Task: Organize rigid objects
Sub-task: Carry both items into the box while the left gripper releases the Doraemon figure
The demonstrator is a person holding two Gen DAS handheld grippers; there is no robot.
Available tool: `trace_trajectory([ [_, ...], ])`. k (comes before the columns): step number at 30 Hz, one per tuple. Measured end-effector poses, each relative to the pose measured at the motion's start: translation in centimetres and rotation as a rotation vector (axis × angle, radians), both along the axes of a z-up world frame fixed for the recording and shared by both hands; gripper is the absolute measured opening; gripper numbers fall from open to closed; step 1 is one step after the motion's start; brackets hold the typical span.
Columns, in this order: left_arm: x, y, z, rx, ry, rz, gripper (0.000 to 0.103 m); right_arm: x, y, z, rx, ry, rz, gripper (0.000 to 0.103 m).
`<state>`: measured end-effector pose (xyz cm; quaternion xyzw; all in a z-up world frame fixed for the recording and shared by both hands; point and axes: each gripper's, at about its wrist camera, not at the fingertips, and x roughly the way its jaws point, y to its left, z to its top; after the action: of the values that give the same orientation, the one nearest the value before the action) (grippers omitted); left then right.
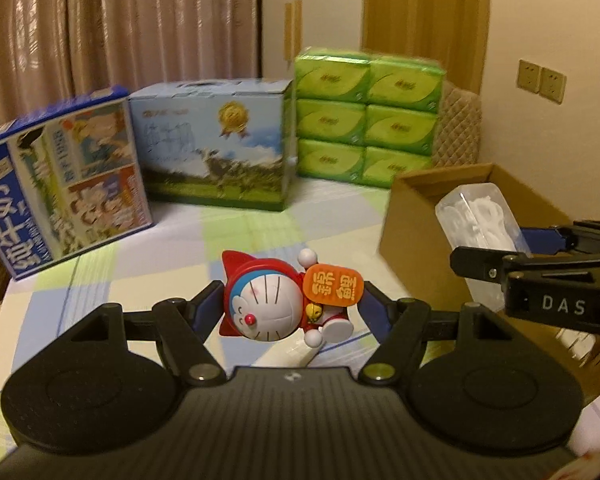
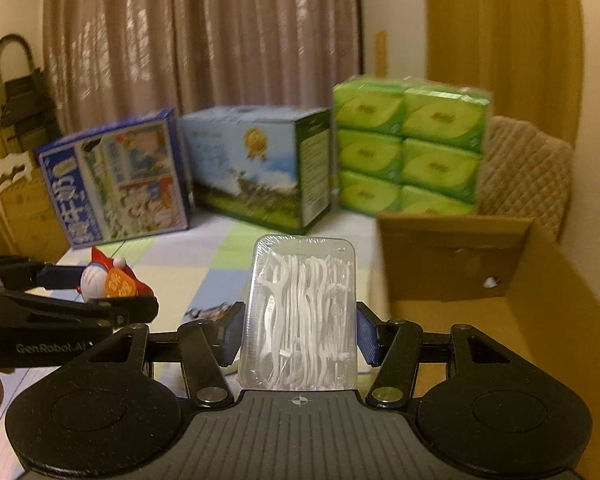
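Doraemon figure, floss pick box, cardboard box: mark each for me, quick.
Doraemon figure (image 1: 268, 300), left wrist view, on its white face.
Floss pick box (image 2: 300, 312), right wrist view, on the clear lid's middle.
Cardboard box (image 2: 452, 260), right wrist view, on its near outer wall.

I'm at home, bedroom by the look of it: curtains (image 2: 204, 40), checked bedsheet (image 1: 228, 232), milk cartons (image 1: 216, 144) and tissue packs (image 1: 364, 116) stacked by the wall
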<state>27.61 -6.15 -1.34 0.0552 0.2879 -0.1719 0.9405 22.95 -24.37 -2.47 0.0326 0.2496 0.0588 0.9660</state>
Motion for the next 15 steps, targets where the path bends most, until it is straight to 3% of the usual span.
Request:
trace_trajectory([
  [15, -0.6, -8.0, 0.9, -0.066, 0.005, -0.161, 0.068, -3.6, -9.0, 0.1, 0.011, -0.018, -0.245, 0.053],
])
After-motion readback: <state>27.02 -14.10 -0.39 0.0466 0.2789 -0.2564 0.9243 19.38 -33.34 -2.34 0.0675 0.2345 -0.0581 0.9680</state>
